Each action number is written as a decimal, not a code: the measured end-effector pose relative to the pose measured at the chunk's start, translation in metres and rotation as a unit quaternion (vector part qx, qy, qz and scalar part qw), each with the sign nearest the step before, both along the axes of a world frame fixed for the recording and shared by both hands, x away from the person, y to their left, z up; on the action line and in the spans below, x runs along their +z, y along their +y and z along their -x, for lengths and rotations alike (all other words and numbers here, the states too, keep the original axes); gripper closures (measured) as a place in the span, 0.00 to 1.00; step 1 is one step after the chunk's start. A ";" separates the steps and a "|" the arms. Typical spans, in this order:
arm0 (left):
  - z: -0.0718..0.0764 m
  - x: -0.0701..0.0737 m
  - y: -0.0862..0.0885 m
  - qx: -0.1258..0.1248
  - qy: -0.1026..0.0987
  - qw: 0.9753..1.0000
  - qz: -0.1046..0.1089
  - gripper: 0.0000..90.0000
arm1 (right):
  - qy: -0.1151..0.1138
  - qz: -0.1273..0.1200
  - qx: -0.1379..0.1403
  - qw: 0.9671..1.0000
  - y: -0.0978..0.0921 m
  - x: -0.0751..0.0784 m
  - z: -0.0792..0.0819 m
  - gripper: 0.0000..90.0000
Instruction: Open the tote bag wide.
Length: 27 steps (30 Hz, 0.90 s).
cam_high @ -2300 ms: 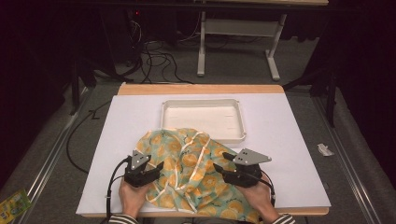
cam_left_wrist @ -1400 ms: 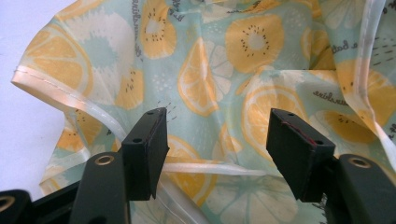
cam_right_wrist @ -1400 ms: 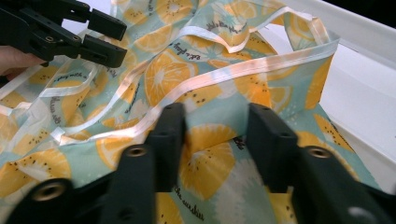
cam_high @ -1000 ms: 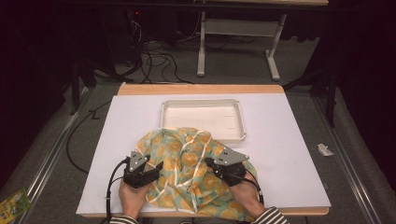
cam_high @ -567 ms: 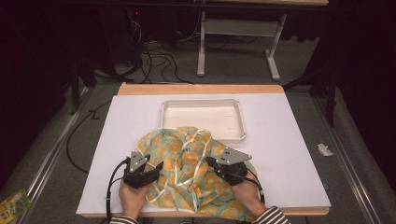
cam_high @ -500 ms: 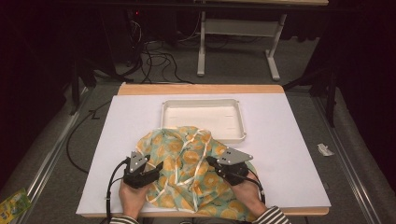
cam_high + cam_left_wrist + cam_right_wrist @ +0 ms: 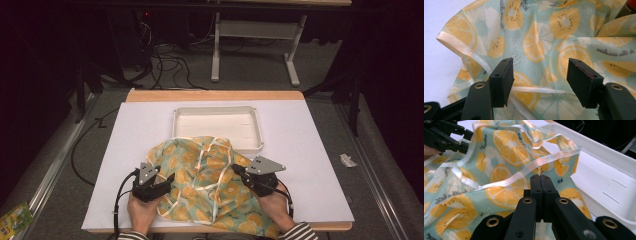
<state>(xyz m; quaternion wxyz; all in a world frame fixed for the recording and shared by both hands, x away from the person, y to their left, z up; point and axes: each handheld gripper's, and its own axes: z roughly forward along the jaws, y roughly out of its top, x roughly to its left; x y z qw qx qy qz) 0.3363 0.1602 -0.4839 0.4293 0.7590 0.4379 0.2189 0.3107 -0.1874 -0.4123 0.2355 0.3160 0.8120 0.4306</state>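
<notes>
Fabric (image 7: 210,185), citrus-print, crumpled on white table (image 7: 310,150); right gripper (image 7: 540,178) clamped on its ribbon hem; left gripper (image 7: 540,75) jaws apart over it.

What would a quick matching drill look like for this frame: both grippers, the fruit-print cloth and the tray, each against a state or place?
Column one:
1. left gripper
2. right gripper
3. fruit-print cloth
4. white tray

Column two:
A. lies crumpled on the table, its far edge over the tray's near rim
B. fingers apart, above the cloth's ribbon hem
C. sits beyond the cloth, nothing inside except that draped edge
D. fingers closed on the cloth's ribbon edge

Pairs: 1-B, 2-D, 3-A, 4-C
</notes>
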 end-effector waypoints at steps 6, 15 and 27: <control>0.000 0.000 0.000 0.000 0.000 1.000 -0.001 0.43 | -0.006 -0.004 -0.019 1.000 -0.018 0.003 0.002 1.00; 0.000 0.000 0.000 -0.001 -0.001 1.000 -0.001 0.43 | -0.010 -0.011 -0.049 0.999 -0.046 0.002 0.004 1.00; 0.000 0.000 -0.001 -0.001 -0.002 1.000 -0.002 0.43 | 0.001 -0.008 -0.092 0.996 -0.076 -0.006 0.006 1.00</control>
